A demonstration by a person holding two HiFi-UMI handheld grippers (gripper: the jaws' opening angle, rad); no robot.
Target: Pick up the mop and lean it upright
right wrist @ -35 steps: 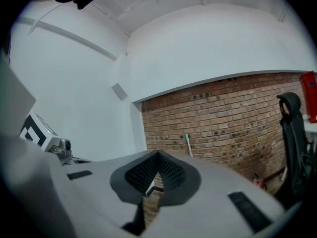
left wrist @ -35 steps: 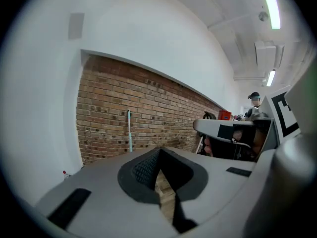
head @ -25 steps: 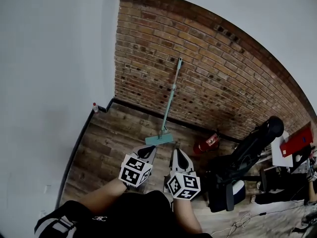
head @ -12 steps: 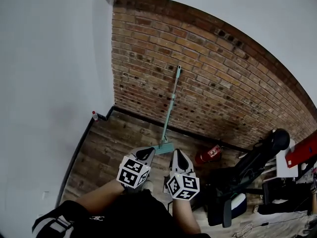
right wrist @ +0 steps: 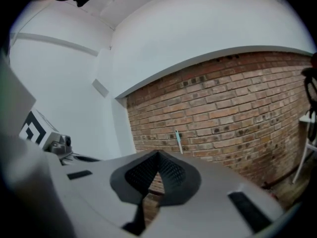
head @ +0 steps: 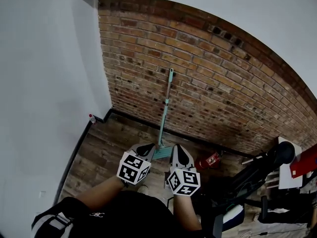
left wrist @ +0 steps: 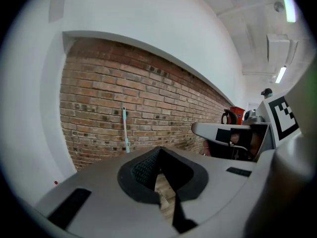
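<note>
The teal mop (head: 165,103) stands upright, its handle leaning on the brick wall (head: 223,78) and its flat head (head: 162,152) on the wooden floor. It also shows small in the left gripper view as a mop (left wrist: 125,131) and in the right gripper view as a mop (right wrist: 178,142). My left gripper (head: 147,147) and right gripper (head: 179,149) hang side by side close to my body, just short of the mop head. Both are shut with nothing in them; neither touches the mop.
A red canister (head: 208,159) lies on the floor right of the mop. A black wheeled frame (head: 257,168) and clutter fill the right side. A small red-capped bottle (head: 92,118) stands in the corner by the white wall (head: 44,93).
The head view has tilted upward and the mop sits lower and nearer the grippers in the picture. The mop stays leaning on the wall. Both grippers stay shut and low.
</note>
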